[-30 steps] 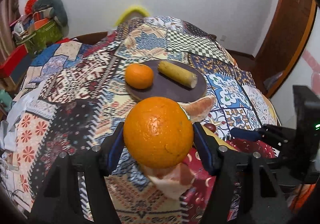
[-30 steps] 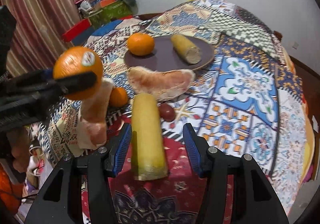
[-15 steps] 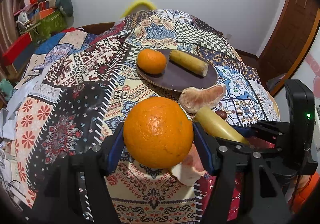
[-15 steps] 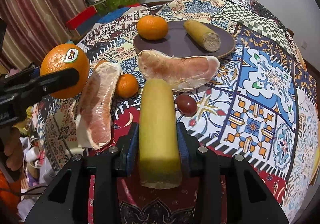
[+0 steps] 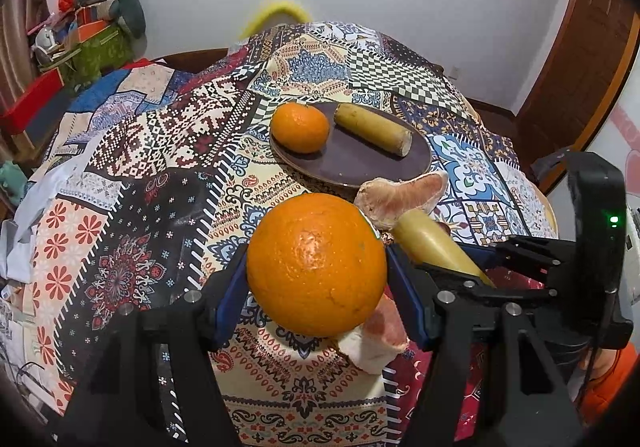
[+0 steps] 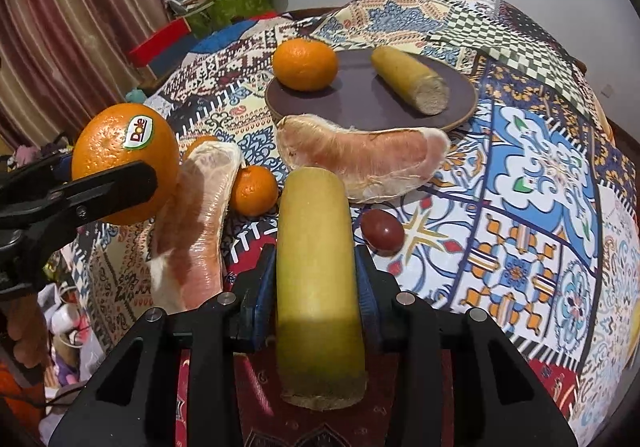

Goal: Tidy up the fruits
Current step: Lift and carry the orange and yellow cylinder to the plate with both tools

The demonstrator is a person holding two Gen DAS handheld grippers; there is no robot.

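Observation:
My left gripper [image 5: 316,267] is shut on a large orange [image 5: 316,263], held above the patchwork cloth; the right wrist view shows its Dole sticker [image 6: 138,132]. My right gripper [image 6: 316,263] is shut on a yellow cane piece [image 6: 316,247], which points toward a brown plate [image 6: 360,103]. The plate holds a mandarin [image 6: 305,64] and another cane piece [image 6: 410,81]. Two peeled pomelo segments [image 6: 360,159] [image 6: 196,215], a small mandarin [image 6: 254,189] and a dark red fruit [image 6: 382,231] lie on the cloth in front of the plate.
The patchwork cloth [image 5: 160,175] covers a round table that falls away at the right and near edges. Boxes and bags [image 5: 92,35] are piled at the back left by a curtain [image 6: 72,27]. A wooden door [image 5: 580,59] stands at the right.
My right gripper's jaws have closed from either side of the yellow cane piece onto it. The cane piece now shows beside the orange in the left wrist view. The left grip is unchanged.

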